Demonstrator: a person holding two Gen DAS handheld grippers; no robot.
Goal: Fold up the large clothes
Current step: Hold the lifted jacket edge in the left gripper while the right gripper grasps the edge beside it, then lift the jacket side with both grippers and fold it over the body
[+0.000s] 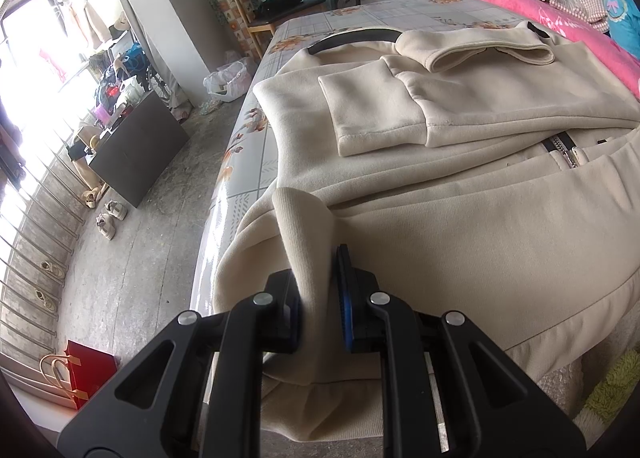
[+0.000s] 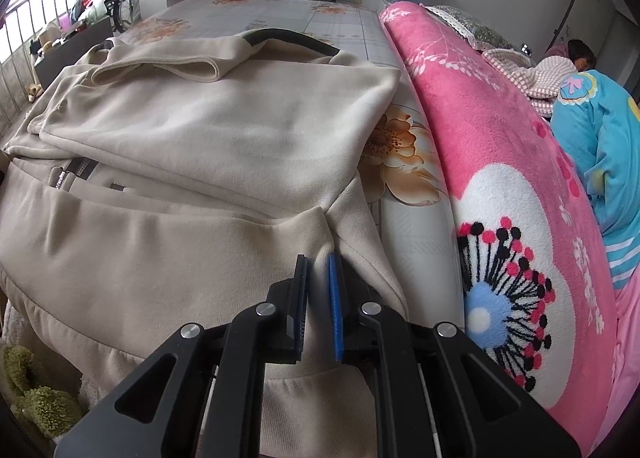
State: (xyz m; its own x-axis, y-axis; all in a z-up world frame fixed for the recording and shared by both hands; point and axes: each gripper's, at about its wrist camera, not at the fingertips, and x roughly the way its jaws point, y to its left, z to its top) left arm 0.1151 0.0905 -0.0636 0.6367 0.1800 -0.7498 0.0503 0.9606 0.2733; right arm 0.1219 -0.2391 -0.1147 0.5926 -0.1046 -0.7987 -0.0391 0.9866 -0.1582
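The cream jacket (image 1: pixel 460 186) lies on the bed (image 1: pixel 256 130), sleeves already folded across its chest. The left gripper (image 1: pixel 318 290) and right gripper (image 2: pixel 318 298) each pinch a bunch of cloth near the hem corners. This looks like the bottom-to-collar fold; the next move calls for lifting both corners evenly and carrying them toward the collar.

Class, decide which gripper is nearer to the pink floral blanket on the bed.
Right. The right gripper pinches the cream jacket at its edge beside the pink blanket; the left gripper grips the jacket's opposite edge, by the floor.
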